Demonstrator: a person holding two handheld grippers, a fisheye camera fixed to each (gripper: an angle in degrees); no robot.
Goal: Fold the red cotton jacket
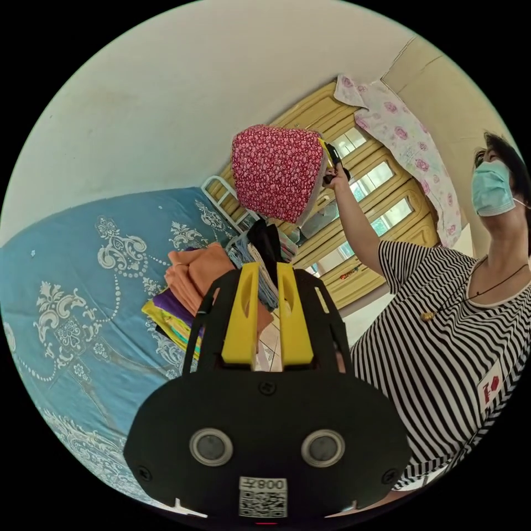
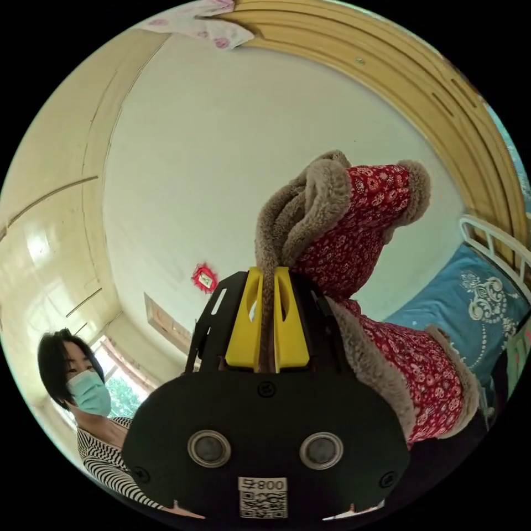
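Observation:
The red floral jacket (image 1: 274, 171) with its grey-brown fleece lining hangs bunched in the air above the bed. In the left gripper view the person's raised hand holds my right gripper (image 1: 332, 163) at the jacket's upper edge. In the right gripper view my right gripper (image 2: 268, 271) is shut on a fold of the fleece lining, and the jacket (image 2: 381, 221) droops to the right of it. My left gripper (image 1: 268, 265) points toward a clothes pile, its yellow jaws a narrow gap apart with nothing between them.
A bed with a blue patterned cover (image 1: 83, 276) carries a pile of folded clothes (image 1: 193, 282) near its white rail (image 1: 218, 193). A person in a striped shirt (image 1: 442, 343) stands to the right. Behind are yellow wooden window frames (image 1: 376, 182) and a hanging floral cloth (image 1: 409, 144).

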